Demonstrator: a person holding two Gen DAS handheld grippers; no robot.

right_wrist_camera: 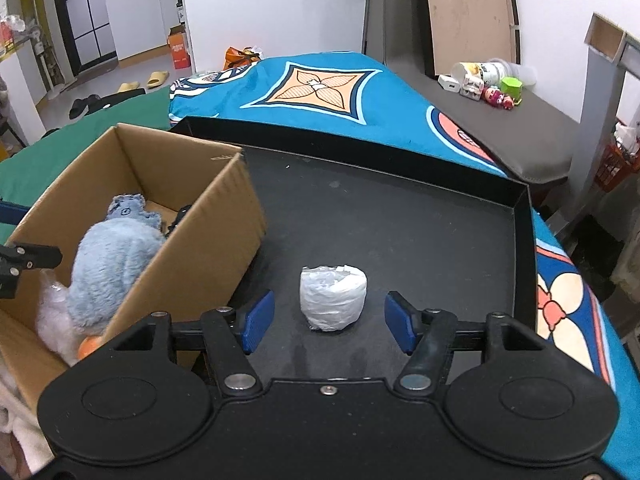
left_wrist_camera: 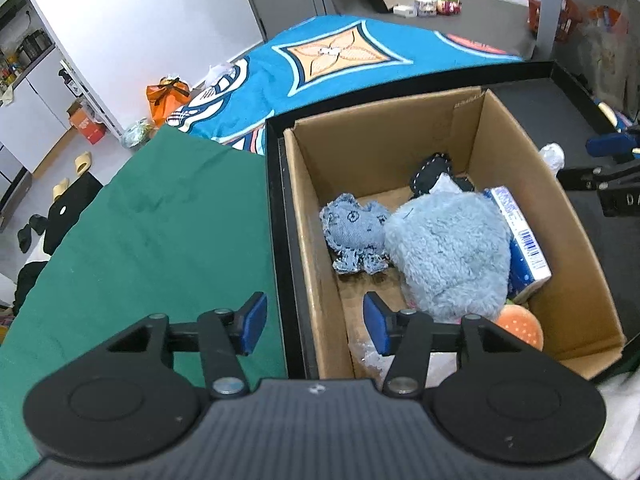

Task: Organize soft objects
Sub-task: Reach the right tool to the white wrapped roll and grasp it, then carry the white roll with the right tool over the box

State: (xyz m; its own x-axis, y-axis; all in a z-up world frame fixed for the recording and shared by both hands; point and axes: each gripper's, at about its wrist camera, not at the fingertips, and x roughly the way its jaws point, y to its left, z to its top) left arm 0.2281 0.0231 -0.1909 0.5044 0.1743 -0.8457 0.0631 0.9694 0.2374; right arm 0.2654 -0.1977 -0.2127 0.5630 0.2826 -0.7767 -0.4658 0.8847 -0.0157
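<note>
On the black tray (right_wrist_camera: 400,216), a white wrapped roll (right_wrist_camera: 333,298) stands between the wide-open blue pads of the right tool (right_wrist_camera: 329,322), untouched. The left tool (left_wrist_camera: 316,322) gapes empty over the cardboard box (left_wrist_camera: 532,184) rim, above the fluffy blue plush (left_wrist_camera: 448,256) and denim toy (left_wrist_camera: 356,236) inside.

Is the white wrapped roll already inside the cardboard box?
No, the white wrapped roll stands on the black tray outside the cardboard box, between the open fingers of the right hand-held gripper.
</note>
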